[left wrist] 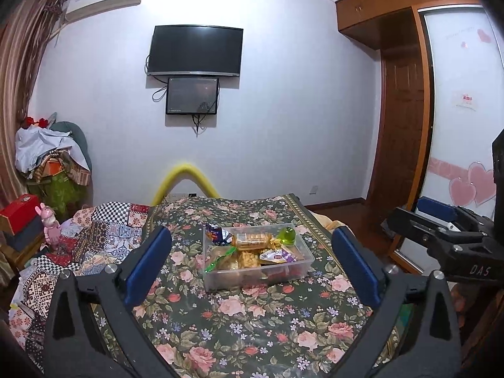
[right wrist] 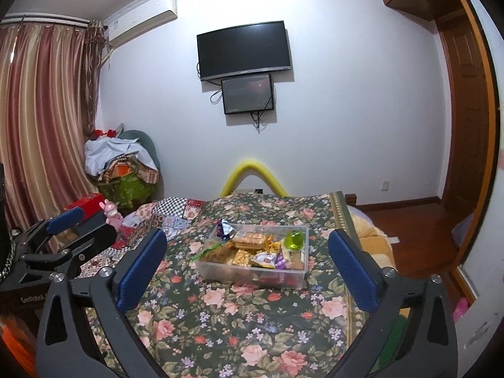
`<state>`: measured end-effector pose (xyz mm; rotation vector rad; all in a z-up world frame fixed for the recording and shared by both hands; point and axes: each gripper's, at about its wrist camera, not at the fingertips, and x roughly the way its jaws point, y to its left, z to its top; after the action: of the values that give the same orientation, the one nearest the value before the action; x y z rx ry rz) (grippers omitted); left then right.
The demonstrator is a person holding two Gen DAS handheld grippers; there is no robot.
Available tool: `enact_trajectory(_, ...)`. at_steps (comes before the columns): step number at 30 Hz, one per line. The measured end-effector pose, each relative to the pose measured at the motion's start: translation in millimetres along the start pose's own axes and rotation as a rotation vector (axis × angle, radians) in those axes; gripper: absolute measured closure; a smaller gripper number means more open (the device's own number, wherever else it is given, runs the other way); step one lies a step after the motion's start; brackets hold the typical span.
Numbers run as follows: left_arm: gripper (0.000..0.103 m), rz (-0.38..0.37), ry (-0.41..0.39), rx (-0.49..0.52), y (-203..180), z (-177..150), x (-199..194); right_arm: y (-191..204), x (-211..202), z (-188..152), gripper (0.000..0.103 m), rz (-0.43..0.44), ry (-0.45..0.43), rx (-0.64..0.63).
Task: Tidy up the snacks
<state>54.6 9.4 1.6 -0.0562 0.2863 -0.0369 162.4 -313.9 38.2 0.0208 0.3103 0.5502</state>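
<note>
Sitting ahead of both released claws, left claw (left wrist: 252,264), right claw (right wrist: 247,266), snack-filled clear box (left wrist: 220,278) on floral cloth (left wrist: 252,330)

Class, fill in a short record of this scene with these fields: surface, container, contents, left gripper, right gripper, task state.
surface: floral cloth spread over a table
container: clear plastic box standing on the cloth
contents: biscuit packet, green jelly cup, purple packet, other wrapped snacks
left gripper: open, empty, short of the box
right gripper: open, empty, short of the box
task state: the visible snacks sit in the box; none lie loose on the cloth
</note>
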Motion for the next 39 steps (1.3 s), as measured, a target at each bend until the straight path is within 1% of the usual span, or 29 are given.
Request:
enact_trajectory(6, 0.0, -0.003, -0.002, -0.006, -3, -1, -3, 2, -6, -8, 0.0, -0.004, 0.001, -0.002)
enact_trajectory(14, 0.0, -0.002, -0.004, -0.006, -6, -2, -4, 1, -9, -10, 0.0, -0.004, 0.002, -0.001)
enact_trajectory(39, 0.0, -0.007, 0.002, -0.006, -6, -2, -3, 4, -13, -6, 0.0, -0.018, -0.002, -0.017)
